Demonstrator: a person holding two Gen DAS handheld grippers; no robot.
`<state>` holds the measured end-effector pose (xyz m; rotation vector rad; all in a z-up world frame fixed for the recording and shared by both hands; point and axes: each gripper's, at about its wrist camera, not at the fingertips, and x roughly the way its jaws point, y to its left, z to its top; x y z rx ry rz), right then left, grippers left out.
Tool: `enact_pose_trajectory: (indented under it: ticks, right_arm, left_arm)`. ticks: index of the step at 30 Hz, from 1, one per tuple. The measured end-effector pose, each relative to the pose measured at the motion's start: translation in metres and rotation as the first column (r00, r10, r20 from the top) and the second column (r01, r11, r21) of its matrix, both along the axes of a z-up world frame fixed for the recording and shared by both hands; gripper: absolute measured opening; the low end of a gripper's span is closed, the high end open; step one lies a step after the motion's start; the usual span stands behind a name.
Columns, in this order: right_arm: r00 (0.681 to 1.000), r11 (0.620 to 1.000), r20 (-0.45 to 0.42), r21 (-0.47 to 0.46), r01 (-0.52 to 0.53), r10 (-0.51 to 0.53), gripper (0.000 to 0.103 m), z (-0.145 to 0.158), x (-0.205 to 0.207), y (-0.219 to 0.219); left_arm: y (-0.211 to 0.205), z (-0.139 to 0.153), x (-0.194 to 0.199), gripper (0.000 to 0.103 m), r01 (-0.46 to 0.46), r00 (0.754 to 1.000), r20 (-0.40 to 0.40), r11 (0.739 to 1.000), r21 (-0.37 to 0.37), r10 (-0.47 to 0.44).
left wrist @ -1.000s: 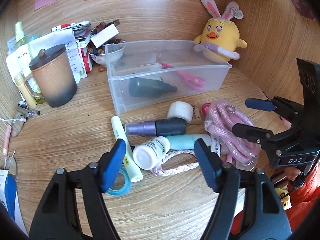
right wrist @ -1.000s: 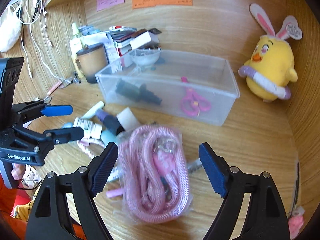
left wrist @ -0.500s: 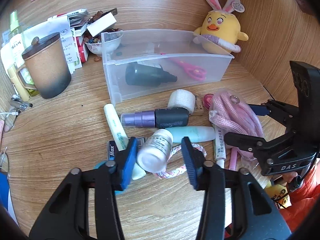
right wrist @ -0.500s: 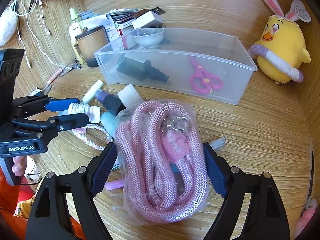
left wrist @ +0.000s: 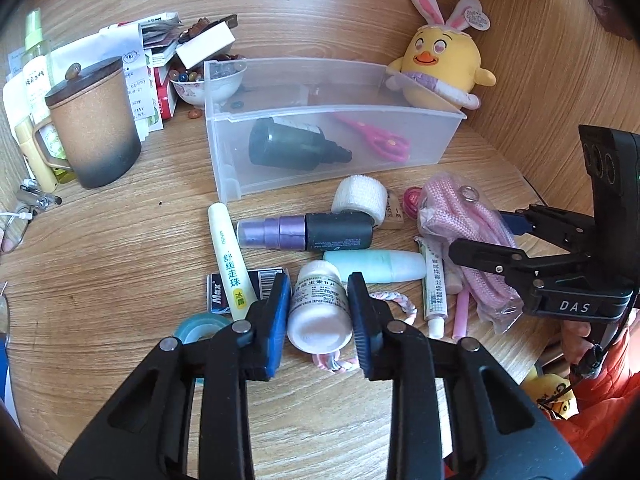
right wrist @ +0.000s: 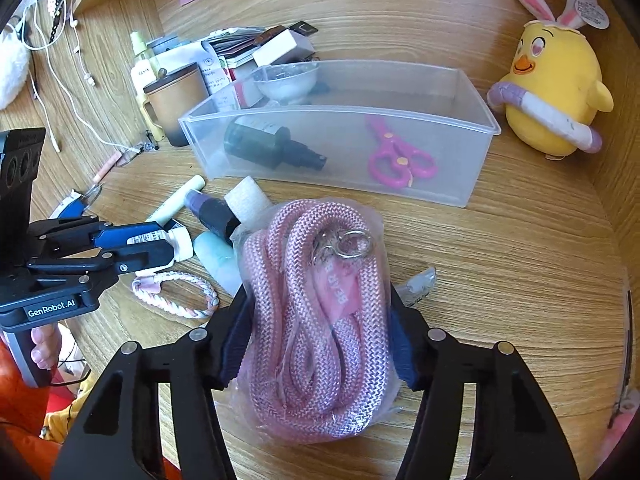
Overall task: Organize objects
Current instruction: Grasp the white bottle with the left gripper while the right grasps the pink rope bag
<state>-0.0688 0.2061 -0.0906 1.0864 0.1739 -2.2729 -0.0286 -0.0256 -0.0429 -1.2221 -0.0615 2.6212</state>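
My left gripper is shut on a small white pill bottle, just above the desk; it also shows in the right wrist view. My right gripper is shut on a bagged pink rope, which also shows in the left wrist view. A clear plastic bin behind them holds a dark bottle and pink scissors. Loose on the desk lie a purple spray bottle, a white tape roll, a mint tube and a pale stick.
A brown lidded mug, a bowl and stacked papers stand at the back left. A yellow plush chick sits at the back right. A braided bracelet, a blue tape ring and a small ointment tube lie near the grippers.
My left gripper moved forward and closed on the white pill bottle. My right gripper moved forward and closed on the bagged pink rope.
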Motion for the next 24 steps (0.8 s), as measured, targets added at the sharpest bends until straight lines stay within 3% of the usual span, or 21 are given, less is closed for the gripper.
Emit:
enact_pose_trajectory:
  ticks: [14,24]
  right_arm:
    - [0.992,0.995,-0.110,-0.082,0.049,-0.058,0.053,0.049,-0.007,0.017]
    - [0.980,0.989,-0.177,-0.130,0.063,-0.086,0.053,0.081,-0.033,0.013]
  left_arm:
    - [-0.005,0.046,-0.002,0.029,-0.033,0.989,-0.144,0.999,0.016,0.035]
    - [-0.013,0.083,-0.022,0.029,-0.070,0.967,-0.242,0.997,0.027,0.075]
